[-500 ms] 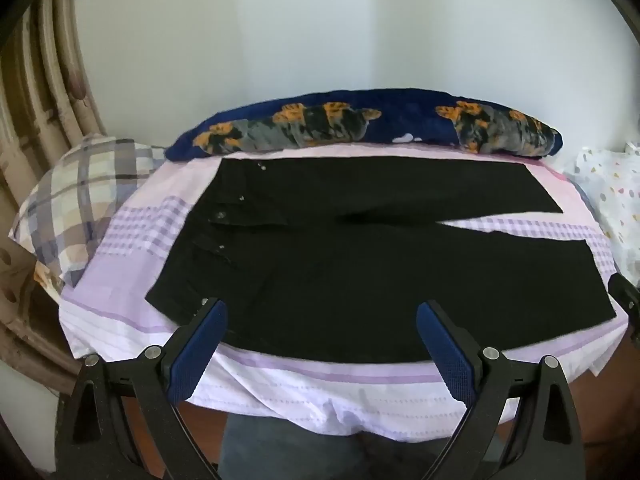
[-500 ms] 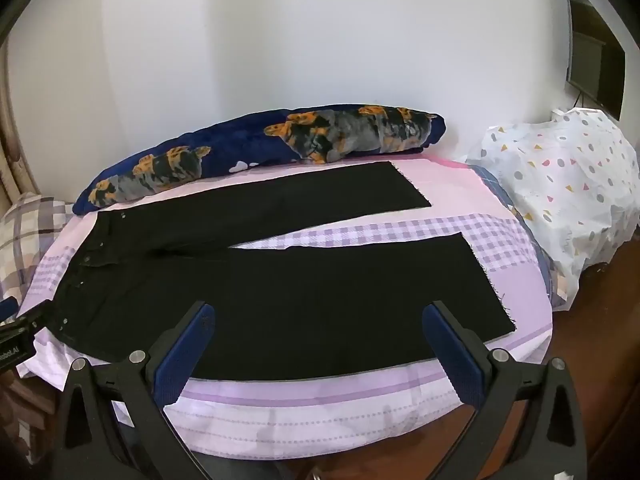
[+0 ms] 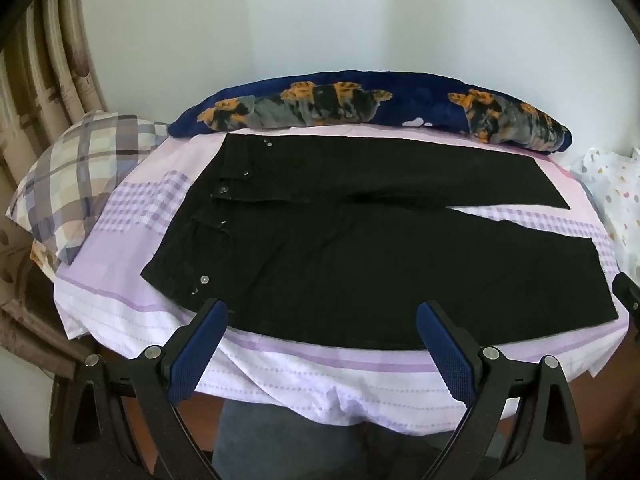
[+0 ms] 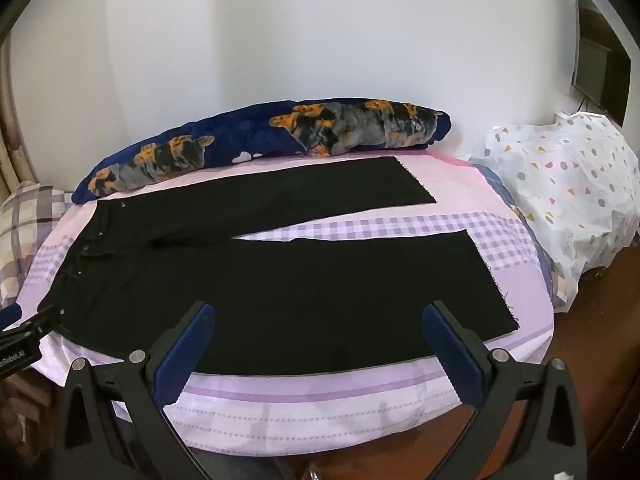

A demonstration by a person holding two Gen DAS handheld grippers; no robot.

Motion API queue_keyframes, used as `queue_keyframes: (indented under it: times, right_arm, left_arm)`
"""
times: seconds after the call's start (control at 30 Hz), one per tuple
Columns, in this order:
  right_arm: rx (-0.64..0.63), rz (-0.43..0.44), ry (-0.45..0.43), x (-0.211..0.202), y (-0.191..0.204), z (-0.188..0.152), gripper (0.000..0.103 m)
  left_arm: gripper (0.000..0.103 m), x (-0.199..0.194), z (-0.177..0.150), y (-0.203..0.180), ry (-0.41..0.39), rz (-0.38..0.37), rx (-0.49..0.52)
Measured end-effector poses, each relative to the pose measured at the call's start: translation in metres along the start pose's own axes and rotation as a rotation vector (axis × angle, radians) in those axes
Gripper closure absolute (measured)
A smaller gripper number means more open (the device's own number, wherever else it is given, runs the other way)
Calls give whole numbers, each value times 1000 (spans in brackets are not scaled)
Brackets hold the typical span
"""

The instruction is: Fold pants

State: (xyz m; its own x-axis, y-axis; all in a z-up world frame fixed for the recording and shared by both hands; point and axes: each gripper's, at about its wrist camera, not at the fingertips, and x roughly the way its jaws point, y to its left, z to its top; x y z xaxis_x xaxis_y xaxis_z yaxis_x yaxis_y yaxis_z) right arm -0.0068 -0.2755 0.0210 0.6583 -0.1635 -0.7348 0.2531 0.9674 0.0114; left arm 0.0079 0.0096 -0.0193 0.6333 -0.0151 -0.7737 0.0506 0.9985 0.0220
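A pair of black denim pants (image 3: 360,248) lies spread flat on the lilac-and-white checked bedsheet (image 3: 304,376), and everything else sits around it. Its waistband with the metal studs points toward the plaid beige-and-grey pillow (image 3: 80,176); its two legs fan apart toward the white bag with coloured dots and triangles (image 4: 560,192). Behind the pants, against the white wall, runs a long navy plush cushion with orange-and-grey patches (image 3: 360,108). On the near side of the pants, the left gripper (image 3: 322,320) hangs over the hip end and the right gripper (image 4: 318,322) over the near leg, both tilted down at the cloth. Each has its blue-padded jaws spread wide with nothing between them, clear of the fabric
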Motion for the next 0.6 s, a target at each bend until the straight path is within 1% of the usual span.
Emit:
queue_keyframes:
  times: [0.03,0.6]
  right_arm:
    - [-16,1,15,2,3,9,0]
    - [-18,-13,19,4,4,10,0]
  left_arm:
    - [8,0,0,2,0,0,1]
    - [8,7,-9,4,5,-4,-1]
